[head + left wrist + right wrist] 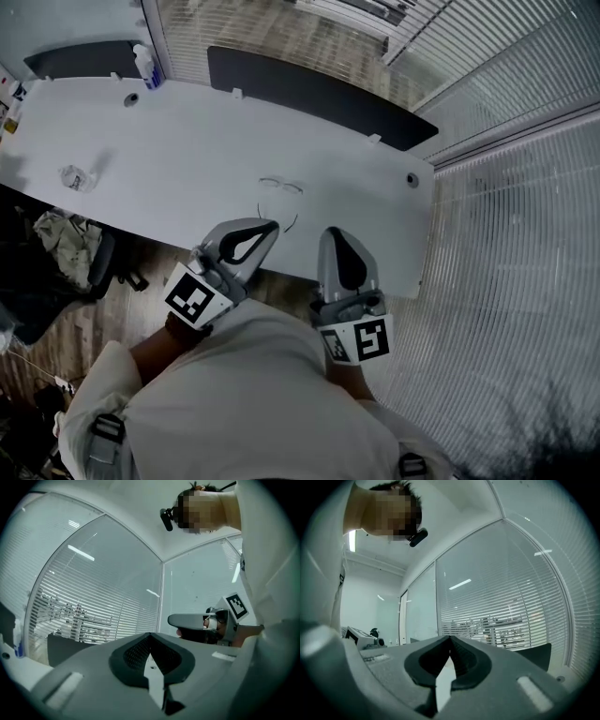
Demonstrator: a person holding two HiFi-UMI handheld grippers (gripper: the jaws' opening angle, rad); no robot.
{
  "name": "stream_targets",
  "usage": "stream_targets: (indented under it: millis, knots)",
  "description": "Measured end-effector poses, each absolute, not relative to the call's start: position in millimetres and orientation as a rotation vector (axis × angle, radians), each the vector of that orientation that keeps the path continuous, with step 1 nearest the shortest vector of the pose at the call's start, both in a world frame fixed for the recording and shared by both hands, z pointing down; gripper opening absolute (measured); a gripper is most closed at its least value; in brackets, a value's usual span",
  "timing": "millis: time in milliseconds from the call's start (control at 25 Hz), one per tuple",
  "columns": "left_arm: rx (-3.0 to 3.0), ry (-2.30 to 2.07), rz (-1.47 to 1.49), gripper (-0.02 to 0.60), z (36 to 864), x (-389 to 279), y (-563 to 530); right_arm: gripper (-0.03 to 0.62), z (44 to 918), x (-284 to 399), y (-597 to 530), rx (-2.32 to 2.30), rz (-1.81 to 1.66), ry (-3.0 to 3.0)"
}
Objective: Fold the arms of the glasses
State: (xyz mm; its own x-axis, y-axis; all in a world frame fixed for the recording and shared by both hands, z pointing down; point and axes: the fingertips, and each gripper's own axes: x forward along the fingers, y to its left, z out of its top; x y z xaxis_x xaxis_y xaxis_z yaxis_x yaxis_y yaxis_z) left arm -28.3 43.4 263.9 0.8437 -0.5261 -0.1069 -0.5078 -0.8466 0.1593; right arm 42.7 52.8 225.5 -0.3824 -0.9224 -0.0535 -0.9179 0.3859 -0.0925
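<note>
You held the left gripper (270,226) and right gripper (335,234) shut and empty at the table (187,141) edge, the glasses (281,185) lying just beyond, arms apparently unfolded; folding looked unstarted, and next called for reaching in.

Two tools (270,226) (336,232), one glasses (281,185)

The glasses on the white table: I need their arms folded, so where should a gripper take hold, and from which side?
The glasses lie front away, both thin arms open and trailing toward the near edge of the table. Probably grip one arm near its free tip, coming from that edge.
</note>
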Motion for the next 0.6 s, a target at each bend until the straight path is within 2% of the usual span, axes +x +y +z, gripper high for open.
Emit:
stream_targets:
  millis: [280,600]
  knots:
    - [2.946,-0.77,-0.234,0.003,258,-37,-8,0.0,239,35,6,-1.745,-0.111,2.546]
    - [2.864,-0.773,-0.231,0.003,260,-19,-39,0.0,239,62,-25,-1.777,-0.106,2.531]
